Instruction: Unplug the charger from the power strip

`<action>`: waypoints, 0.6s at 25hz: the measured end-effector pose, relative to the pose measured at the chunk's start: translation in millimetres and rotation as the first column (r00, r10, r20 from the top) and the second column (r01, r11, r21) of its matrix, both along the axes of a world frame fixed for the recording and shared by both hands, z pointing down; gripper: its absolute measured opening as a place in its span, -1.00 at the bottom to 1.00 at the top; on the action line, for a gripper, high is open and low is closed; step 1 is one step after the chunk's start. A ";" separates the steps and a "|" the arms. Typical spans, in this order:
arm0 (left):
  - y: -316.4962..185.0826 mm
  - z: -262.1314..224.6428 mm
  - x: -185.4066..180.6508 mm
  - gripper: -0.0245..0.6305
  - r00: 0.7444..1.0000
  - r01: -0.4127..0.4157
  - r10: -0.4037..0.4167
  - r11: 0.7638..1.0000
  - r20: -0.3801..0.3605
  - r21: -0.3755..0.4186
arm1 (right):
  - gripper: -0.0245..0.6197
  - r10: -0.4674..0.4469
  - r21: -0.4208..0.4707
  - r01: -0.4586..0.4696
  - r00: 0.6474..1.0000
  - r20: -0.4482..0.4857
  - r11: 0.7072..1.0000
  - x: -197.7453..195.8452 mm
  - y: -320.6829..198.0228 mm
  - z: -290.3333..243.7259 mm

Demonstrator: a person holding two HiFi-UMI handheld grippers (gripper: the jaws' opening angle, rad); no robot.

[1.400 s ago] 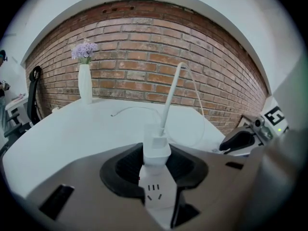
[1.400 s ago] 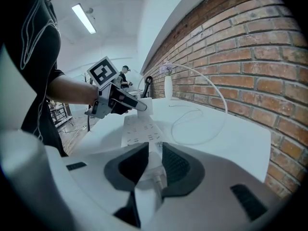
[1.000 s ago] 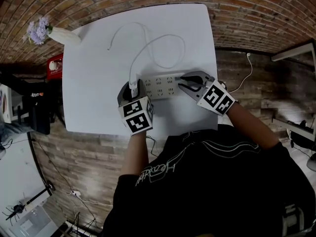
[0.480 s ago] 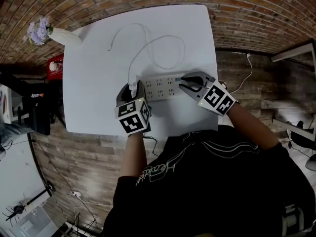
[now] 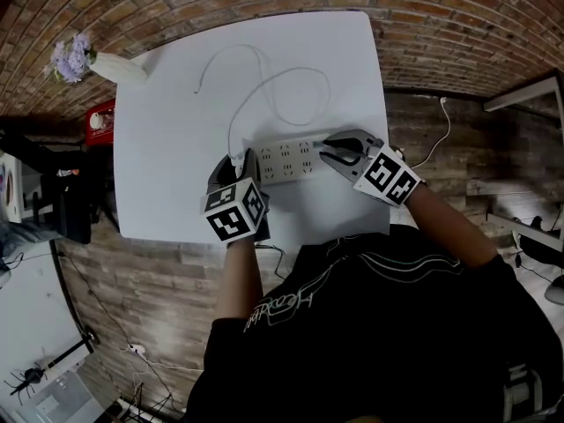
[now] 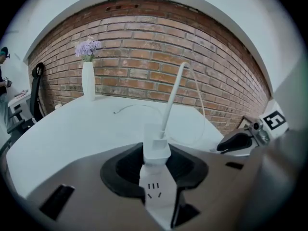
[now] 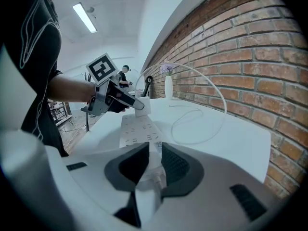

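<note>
A white power strip (image 5: 291,159) lies on the white table (image 5: 159,148) near its front edge. A white charger (image 5: 235,157) stands on the strip's left end, and its cable (image 5: 291,82) loops away over the table. My left gripper (image 5: 238,166) is shut on the charger (image 6: 156,148), with the strip's socket face (image 6: 159,196) right below it. My right gripper (image 5: 339,151) is shut on the strip's right end. In the right gripper view the strip (image 7: 137,131) runs away from the jaws to the charger (image 7: 143,105).
A white vase (image 5: 115,67) with purple flowers stands at the table's far left corner. A red object (image 5: 100,117) sits beyond the left edge. A brick wall (image 5: 441,25) runs behind the table, and the cable's loose end (image 5: 196,86) lies at the back.
My left gripper has rolled about its own axis, its marker cube turning and shifting slightly left in the head view. The right gripper and the strip have kept still.
</note>
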State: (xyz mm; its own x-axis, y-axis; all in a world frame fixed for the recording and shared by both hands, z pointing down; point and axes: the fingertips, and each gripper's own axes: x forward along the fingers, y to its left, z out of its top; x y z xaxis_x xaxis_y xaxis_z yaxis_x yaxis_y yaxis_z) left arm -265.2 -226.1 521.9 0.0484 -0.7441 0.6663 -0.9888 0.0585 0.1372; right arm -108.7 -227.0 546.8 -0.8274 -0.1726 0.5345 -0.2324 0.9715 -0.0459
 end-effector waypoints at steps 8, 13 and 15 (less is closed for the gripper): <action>2.1 -2.7 4.5 -0.51 0.990 0.000 -0.001 1.000 0.144 0.008 | -0.74 0.005 0.009 -0.005 1.000 -0.004 1.000 0.1 -0.2 0.3; 2.7 -1.0 -0.2 -0.50 1.000 0.005 -0.005 1.000 0.005 -0.003 | -0.74 0.003 0.003 -0.003 1.000 -0.001 1.000 -0.6 -0.1 0.4; 3.3 -1.2 0.0 -0.50 1.000 0.001 -0.001 1.000 0.021 -0.005 | -0.74 0.007 0.003 -0.007 1.000 -0.002 1.000 -0.6 0.4 0.4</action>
State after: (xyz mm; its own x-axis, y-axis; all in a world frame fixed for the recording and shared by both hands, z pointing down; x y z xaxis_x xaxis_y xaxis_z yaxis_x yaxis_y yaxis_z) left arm -265.2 -222.8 520.7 0.0330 -0.7408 0.6709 -0.9914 0.0606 0.1157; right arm -109.3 -226.6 547.2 -0.8250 -0.1794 0.5359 -0.2389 0.9701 -0.0429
